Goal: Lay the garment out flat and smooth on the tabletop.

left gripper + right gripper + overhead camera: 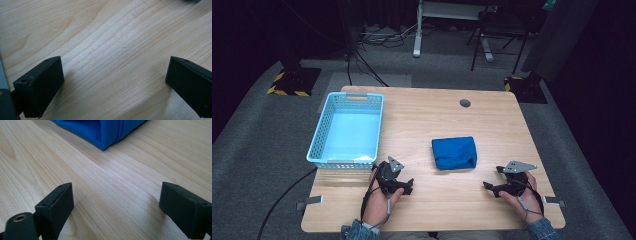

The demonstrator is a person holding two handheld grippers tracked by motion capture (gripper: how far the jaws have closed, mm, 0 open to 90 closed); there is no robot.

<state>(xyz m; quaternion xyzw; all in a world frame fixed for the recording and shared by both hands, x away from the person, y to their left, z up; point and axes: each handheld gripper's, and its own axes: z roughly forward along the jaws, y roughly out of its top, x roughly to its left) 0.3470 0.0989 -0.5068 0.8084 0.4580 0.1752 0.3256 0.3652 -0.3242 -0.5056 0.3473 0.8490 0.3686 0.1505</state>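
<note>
1. Left tongs (113, 82): jaws spread, nothing between, low over bare wood surface (422, 125), just below the basket's near right corner.
2. Right tongs (116, 205): jaws spread, empty, pointed at the blue folded cloth (100, 130).
3. Cloth lies mid-surface, between both tongs, apart from each.
4. Light-blue basket (319, 137): left side.

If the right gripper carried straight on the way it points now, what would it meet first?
Probably the folded blue cloth: its corner lies ahead of the open right gripper, slightly left of centre, with bare light wooden table between. It might just graze or pass that corner; depth is unclear.
</note>
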